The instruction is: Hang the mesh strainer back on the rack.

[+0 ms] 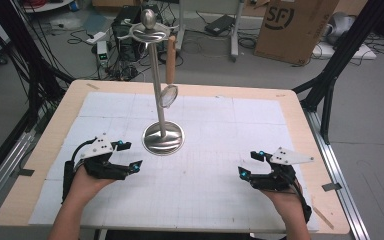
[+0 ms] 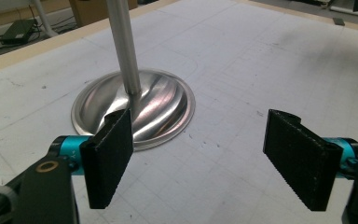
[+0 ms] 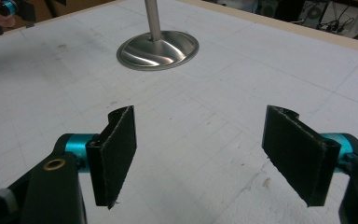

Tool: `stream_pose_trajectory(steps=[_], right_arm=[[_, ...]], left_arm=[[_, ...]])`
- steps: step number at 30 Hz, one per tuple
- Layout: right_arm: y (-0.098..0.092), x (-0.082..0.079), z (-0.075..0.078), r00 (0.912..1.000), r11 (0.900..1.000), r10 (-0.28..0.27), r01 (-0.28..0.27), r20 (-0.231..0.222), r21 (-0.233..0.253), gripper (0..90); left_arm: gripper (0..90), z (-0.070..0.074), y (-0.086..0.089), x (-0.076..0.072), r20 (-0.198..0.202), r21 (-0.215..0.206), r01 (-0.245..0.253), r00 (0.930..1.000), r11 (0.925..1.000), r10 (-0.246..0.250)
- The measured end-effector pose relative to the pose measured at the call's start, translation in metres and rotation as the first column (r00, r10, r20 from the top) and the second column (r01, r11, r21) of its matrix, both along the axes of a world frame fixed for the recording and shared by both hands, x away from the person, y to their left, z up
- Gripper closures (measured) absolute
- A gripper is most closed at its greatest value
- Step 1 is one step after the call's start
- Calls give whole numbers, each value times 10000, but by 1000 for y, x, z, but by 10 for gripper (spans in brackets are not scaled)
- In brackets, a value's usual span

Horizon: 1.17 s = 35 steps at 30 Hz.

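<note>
your left tool [image 1: 128,155] and right tool [image 1: 250,164] sit low in your hands, jaws spread wide, holding nothing, angled inward.

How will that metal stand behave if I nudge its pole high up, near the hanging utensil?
The metal stand looks tall and slim over its round base, so a high push probably tips it rather than slides it. The polished pole looks slippery for flat jaws. The hanging utensil dangles from the top hook and would likely swing.
</note>
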State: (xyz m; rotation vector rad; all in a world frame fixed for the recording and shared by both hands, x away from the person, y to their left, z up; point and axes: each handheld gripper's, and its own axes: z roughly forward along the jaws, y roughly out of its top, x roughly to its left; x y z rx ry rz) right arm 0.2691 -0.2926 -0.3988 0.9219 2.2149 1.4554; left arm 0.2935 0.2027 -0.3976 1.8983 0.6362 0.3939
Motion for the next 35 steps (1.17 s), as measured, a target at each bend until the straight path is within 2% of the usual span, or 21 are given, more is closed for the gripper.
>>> stream_pose_trajectory(steps=[5,12,16,35], right_arm=[[-1,-2,-1,10000,10000,1,-1,22,-37,246],[-2,-2,-6,9998,10000,-64,63,-183,-54,245],[-1,0,-6,9999,10000,-15,14,-172,-66,244],[4,2,-7,9995,9998,125,-130,-283,-158,245]], left_arm=[[249,0,-1,0,12,18,32,10000,10000,-32],[249,1,-1,-3,53,78,105,9999,9999,-105],[248,0,0,-3,35,-20,44,10000,10000,-44],[248,-1,0,-3,18,39,-4,10000,10000,4]])
